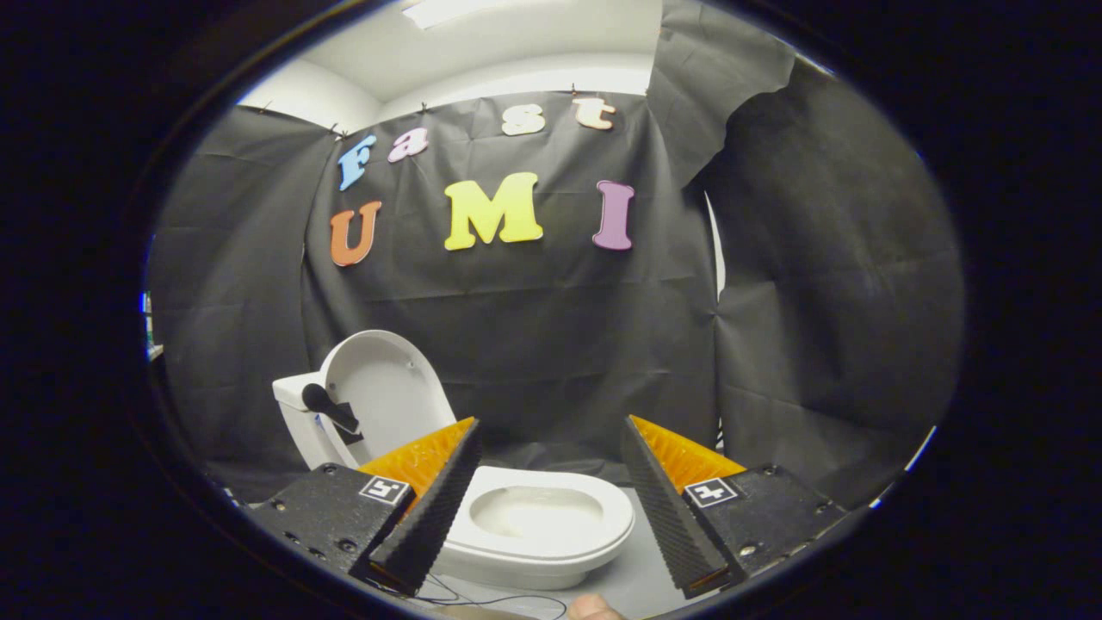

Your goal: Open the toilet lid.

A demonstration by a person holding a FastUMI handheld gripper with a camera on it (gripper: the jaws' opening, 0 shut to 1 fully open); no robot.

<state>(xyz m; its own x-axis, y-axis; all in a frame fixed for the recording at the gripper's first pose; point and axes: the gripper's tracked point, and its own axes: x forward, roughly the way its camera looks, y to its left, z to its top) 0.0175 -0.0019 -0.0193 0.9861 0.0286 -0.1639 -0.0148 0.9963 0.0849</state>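
Your claw [551, 482] gapes wide, holding nothing; the toilet [538, 525] sits between its fingers, lid [387, 396] standing upright beyond the left one.

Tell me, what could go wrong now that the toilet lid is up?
The lid stands upright against the tank, with the claw open and apart from it, so a bump might tip it back down. A thin wire lies on the table near the fingers and could snag as the claw moves.

Glossy smooth plastic toilet [551, 525]; matt creased cloth wall [551, 344].
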